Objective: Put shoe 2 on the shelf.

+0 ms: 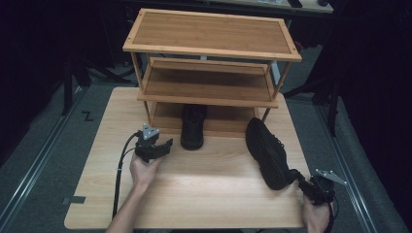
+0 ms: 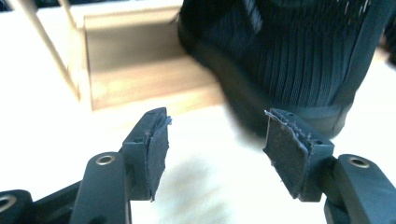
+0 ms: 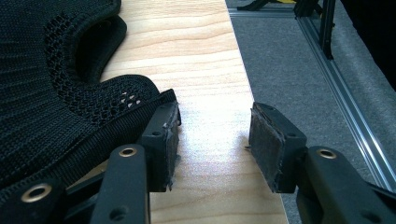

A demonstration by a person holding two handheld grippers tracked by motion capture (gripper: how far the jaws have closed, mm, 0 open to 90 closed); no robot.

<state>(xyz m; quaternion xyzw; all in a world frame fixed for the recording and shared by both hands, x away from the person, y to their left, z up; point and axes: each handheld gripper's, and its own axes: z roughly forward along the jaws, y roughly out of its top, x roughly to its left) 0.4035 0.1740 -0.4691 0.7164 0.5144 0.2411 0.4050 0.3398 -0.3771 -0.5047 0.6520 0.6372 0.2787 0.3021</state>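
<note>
One black shoe stands with its toe on the bottom shelf of a wooden shoe rack and its heel toward me. My left gripper hovers just left of that heel, open; in the left gripper view the gripper has only bare table between its pads, and the shoe's ribbed heel lies close ahead to the right. A second black shoe lies on the table at the right. My right gripper sits at its heel, open, its left jaw beside the mesh collar.
The rack has three shelves, and the upper two hold nothing. The light wooden table ends close to the right of my right gripper, with grey floor and a metal rail beyond the edge.
</note>
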